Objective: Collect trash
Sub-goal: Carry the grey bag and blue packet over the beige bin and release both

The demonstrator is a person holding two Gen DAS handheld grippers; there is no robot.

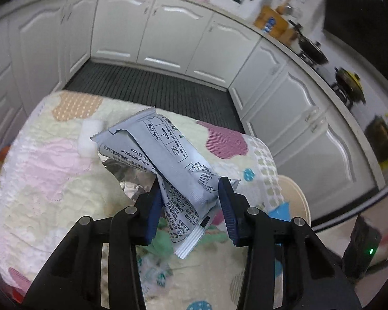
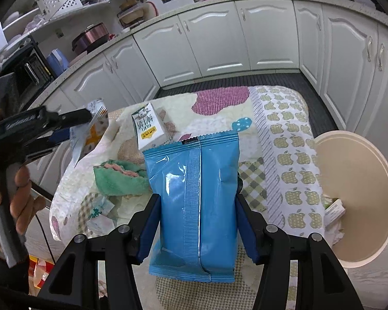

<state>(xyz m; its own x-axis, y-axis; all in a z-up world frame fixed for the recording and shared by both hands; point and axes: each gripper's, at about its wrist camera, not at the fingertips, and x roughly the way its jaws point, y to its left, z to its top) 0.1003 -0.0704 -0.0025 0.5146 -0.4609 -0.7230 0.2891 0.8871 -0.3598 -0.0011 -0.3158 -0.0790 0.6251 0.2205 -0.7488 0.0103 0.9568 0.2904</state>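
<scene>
My left gripper [image 1: 191, 204] is shut on a grey snack wrapper [image 1: 168, 160] and holds it above the patterned quilt [image 1: 52, 186]. It also shows in the right wrist view [image 2: 64, 129], at the left, with the wrapper hanging from it. My right gripper [image 2: 196, 222] is shut on a blue snack packet [image 2: 194, 201] and holds it upright above the quilt [image 2: 286, 155]. A beige round bin [image 2: 359, 196] stands right of the table with some paper trash inside. A small milk carton [image 2: 148, 129] lies on the quilt beyond the blue packet.
A green cloth [image 2: 119, 178] and crumpled tissue papers [image 2: 101, 214] lie on the quilt at the left. A white block [image 1: 90, 137] lies on the quilt behind the grey wrapper. White kitchen cabinets [image 2: 219, 44] ring the table. The beige bin's rim [image 1: 297, 196] shows right of the left gripper.
</scene>
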